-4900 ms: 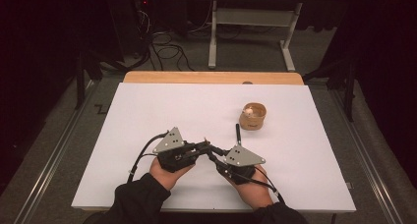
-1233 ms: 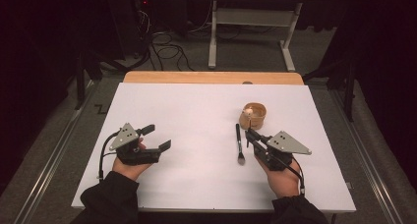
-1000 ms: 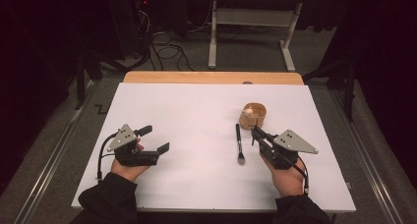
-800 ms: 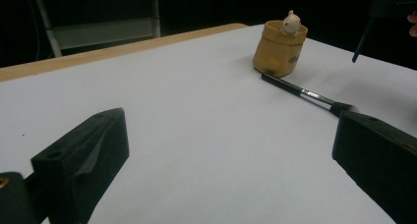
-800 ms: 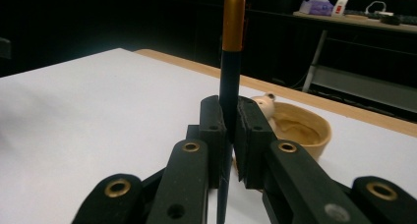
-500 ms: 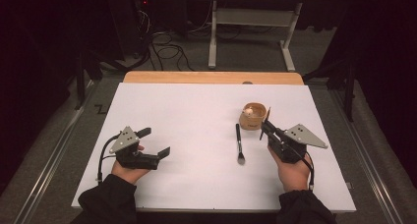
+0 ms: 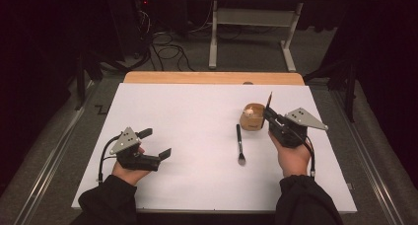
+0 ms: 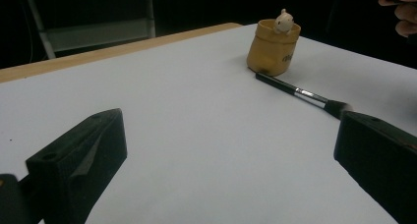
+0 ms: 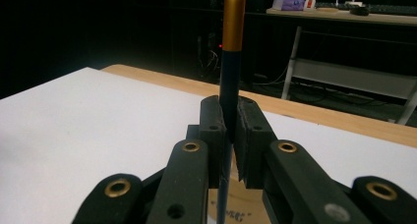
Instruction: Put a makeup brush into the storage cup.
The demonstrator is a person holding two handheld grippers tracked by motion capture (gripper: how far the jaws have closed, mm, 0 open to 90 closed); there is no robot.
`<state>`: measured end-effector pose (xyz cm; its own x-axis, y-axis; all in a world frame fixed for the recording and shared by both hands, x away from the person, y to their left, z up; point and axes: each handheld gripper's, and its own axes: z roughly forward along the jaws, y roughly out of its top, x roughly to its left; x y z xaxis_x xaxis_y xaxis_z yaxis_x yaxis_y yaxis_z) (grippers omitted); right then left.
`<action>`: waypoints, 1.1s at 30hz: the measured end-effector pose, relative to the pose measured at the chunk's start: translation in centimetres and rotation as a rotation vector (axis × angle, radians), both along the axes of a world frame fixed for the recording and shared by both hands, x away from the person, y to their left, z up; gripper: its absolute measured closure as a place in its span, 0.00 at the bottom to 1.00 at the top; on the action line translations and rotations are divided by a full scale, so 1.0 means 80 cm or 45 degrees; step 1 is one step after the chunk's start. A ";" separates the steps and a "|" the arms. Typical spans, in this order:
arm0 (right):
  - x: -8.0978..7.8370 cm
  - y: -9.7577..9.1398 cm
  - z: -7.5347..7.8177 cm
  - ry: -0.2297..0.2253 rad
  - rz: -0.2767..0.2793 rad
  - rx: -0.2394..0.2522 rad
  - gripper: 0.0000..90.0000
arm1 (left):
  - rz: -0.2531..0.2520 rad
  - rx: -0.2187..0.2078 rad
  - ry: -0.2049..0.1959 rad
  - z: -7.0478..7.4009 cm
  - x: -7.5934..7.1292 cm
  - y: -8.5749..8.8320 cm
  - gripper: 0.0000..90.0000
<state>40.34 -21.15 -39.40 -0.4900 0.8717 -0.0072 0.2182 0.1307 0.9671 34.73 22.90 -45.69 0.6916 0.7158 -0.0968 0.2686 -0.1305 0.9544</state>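
A tan cup (image 7: 252,117) with a small pale figure on its rim stands right of centre on the white table (image 7: 187,111). A black makeup brush (image 7: 239,143) lies flat just left of the cup. My right gripper (image 7: 269,114) is beside the cup, shut on a thin dark brush (image 7: 269,99) with a gold section, held upright. In the right gripper view the thin brush (image 9: 232,27) rises from between the pads (image 9: 212,130). My left gripper (image 7: 156,143) rests at the left; its jaws have just been opening and stand wide with nothing between them. The left gripper view shows the cup (image 8: 273,47) and the lying brush (image 8: 300,92).
The white table's far edge has a bare wooden strip (image 7: 212,78). Behind it are a metal table frame (image 7: 251,18) and cables on the dark floor. A wide bare stretch of white surface lies between my two hands.
My right gripper has moved up and toward the far right with the thin brush, ending beside the cup. The left hand has stayed put. Much earlier, both grippers were together at the centre.
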 end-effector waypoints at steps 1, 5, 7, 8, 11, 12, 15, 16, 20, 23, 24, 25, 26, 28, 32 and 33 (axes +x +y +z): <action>0.002 0.000 0.001 0.000 -0.002 0.007 0.94 | 0.000 -0.002 -0.003 0.000 0.000 0.000 0.00; 0.014 0.001 0.006 0.006 -0.019 0.018 0.94 | 0.000 -0.006 -0.003 0.001 0.000 0.001 0.00; 0.020 0.002 0.007 0.011 -0.027 0.024 0.94 | -0.001 -0.009 -0.002 0.001 0.000 0.001 0.00; 0.024 0.003 0.008 0.014 -0.032 0.020 0.94 | -0.001 -0.010 -0.002 0.001 0.000 0.001 0.00; 0.033 0.004 0.010 0.022 -0.045 0.018 0.94 | -0.003 -0.009 -0.007 0.002 -0.001 0.001 0.00; 0.037 0.005 0.012 0.023 -0.052 0.012 0.94 | -0.004 -0.008 -0.008 0.002 -0.001 0.001 0.00; 0.045 0.007 0.014 0.026 -0.067 0.000 0.94 | -0.005 0.003 -0.009 0.002 -0.003 0.001 0.00; 0.048 0.008 0.014 0.026 -0.068 -0.002 0.94 | -0.005 0.002 -0.008 0.002 -0.003 0.002 0.00; 0.060 0.013 0.016 0.033 -0.071 -0.013 0.94 | 0.002 -0.005 -0.015 0.003 -0.004 0.003 0.00; 0.067 0.018 0.017 0.035 -0.073 -0.021 0.94 | -0.003 0.001 -0.012 0.002 -0.004 0.002 0.00; 0.070 0.020 0.016 0.038 -0.071 -0.024 0.94 | -0.005 0.003 -0.012 0.001 -0.004 0.002 0.00; 0.071 0.021 0.016 0.041 -0.070 -0.021 0.94 | -0.007 0.004 -0.010 0.001 -0.004 0.002 0.00; 0.073 0.022 0.016 0.041 -0.070 -0.026 0.94 | -0.007 0.002 -0.012 0.001 -0.004 0.003 0.00; 0.076 0.024 0.016 0.044 -0.071 -0.029 0.94 | 0.001 -0.009 -0.016 0.002 -0.005 0.003 0.00; 0.082 0.028 0.015 0.039 -0.065 -0.031 0.94 | 0.001 -0.006 -0.011 0.002 -0.004 0.003 0.00; 0.084 0.030 0.014 0.043 -0.064 -0.030 0.94 | -0.001 -0.005 -0.010 0.001 -0.004 0.003 0.00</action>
